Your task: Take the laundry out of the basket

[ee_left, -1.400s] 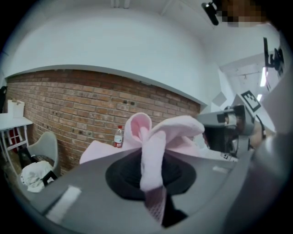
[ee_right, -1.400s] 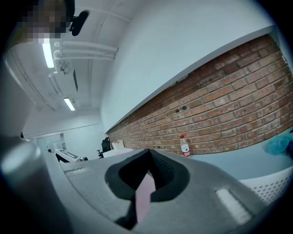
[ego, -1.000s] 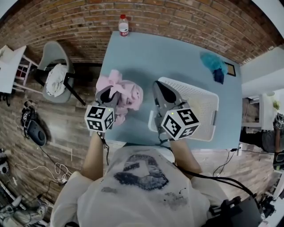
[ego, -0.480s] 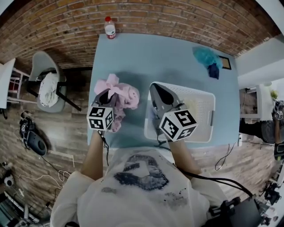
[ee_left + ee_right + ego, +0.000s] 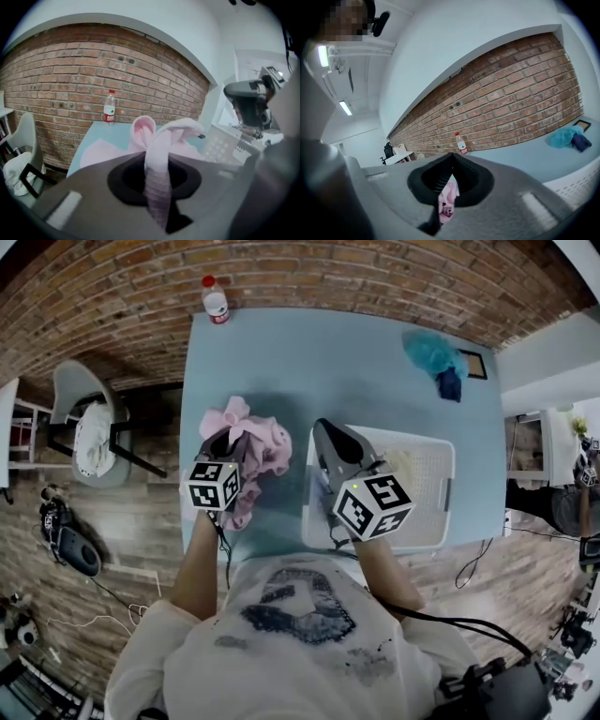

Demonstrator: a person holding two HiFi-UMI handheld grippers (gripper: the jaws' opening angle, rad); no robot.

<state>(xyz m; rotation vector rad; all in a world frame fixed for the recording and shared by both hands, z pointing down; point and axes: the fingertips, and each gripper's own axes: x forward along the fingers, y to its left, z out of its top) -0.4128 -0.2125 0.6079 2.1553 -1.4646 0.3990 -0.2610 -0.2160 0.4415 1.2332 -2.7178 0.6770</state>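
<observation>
Left gripper view: tool [image 5: 156,154] clamps pink cloth [image 5: 169,133].

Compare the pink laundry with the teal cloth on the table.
The pink laundry is pale, clamped in the left gripper beside the basket; the teal cloth is vivid, untouched at the far right corner. The pink laundry heap is bigger than the teal cloth. Both lie outside the basket.

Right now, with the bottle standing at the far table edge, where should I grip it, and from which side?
I would grip the bottle round its body, below the red cap, coming level from the near side: it stands upright, and the brick wall is close behind it.
</observation>
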